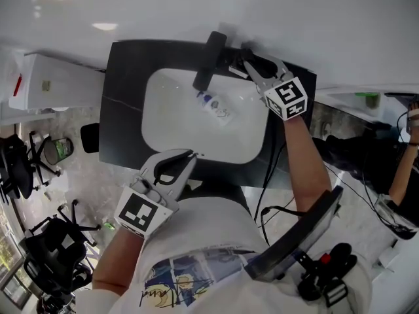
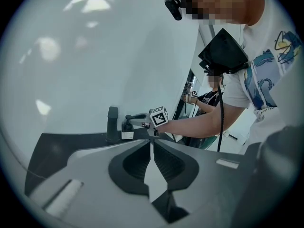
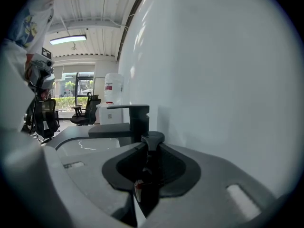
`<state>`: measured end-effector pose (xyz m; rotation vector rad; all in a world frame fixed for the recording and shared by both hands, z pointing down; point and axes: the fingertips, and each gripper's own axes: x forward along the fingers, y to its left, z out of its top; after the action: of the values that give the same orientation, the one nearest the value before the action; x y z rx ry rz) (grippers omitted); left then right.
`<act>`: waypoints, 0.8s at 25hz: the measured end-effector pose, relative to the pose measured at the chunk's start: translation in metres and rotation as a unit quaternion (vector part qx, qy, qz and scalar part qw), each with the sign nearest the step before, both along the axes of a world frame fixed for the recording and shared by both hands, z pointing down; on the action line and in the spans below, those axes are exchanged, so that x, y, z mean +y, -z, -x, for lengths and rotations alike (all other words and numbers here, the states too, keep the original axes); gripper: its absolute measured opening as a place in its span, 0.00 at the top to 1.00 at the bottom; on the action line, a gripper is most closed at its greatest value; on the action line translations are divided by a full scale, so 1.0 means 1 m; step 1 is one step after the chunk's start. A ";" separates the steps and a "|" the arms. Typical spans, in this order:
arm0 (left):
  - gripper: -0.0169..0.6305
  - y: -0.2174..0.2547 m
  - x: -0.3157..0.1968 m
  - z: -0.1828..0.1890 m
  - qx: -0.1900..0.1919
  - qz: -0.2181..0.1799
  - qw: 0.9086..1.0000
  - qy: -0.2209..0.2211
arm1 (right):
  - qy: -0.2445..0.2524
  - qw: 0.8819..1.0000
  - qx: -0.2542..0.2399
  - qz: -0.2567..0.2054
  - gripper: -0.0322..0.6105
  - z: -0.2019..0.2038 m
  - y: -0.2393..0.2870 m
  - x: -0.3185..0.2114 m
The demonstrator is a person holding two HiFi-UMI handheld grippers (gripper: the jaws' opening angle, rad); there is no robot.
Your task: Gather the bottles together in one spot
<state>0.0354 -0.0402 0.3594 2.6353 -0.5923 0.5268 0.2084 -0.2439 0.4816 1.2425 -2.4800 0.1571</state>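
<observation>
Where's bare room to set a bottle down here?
Free: the basin left of the lying bottle, and the counter strip beside it. Crowded: back edge, with faucet, right gripper and its dark bottle.

Wall: white and glossy (image 1: 196, 12), standing directly behind the worktop; soft bright patches of lamps are mirrored on it.
Worktop: dark (image 1: 124, 116), with a white basin (image 1: 170, 116) sunk in it and a black faucet (image 1: 209, 61) on the wall side.
Floor: light, with a marbled pattern (image 1: 78, 156).
Furniture: black office chairs (image 1: 19, 169) at the left; a white cabinet (image 1: 59, 80) just beside the worktop.
Windows: at the far end of the room (image 3: 80, 88), with green plants outside.
Light: one long ceiling lamp (image 3: 68, 39) is lit; daylight comes through the windows.
</observation>
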 end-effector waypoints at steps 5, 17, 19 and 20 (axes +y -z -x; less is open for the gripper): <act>0.93 0.000 -0.001 -0.009 -0.001 0.000 1.000 -0.006 | 0.010 1.000 -0.008 -0.012 0.83 -0.004 0.001 0.001; 0.93 0.003 0.000 -0.019 -0.003 -0.001 1.000 -0.019 | -0.004 1.000 -0.004 -0.026 0.76 -0.012 0.001 0.005; 0.93 0.003 0.000 -0.017 -0.004 -0.001 1.000 -0.018 | -0.004 1.000 -0.003 -0.026 0.75 -0.011 0.001 0.005; 0.93 0.002 0.000 -0.016 -0.004 0.000 1.000 -0.018 | -0.006 1.000 -0.002 -0.025 0.73 -0.012 0.000 0.005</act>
<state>0.0512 -0.0401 0.3569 2.6486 -0.5485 0.5476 0.2200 -0.2385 0.4812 1.2790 -2.4948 0.1003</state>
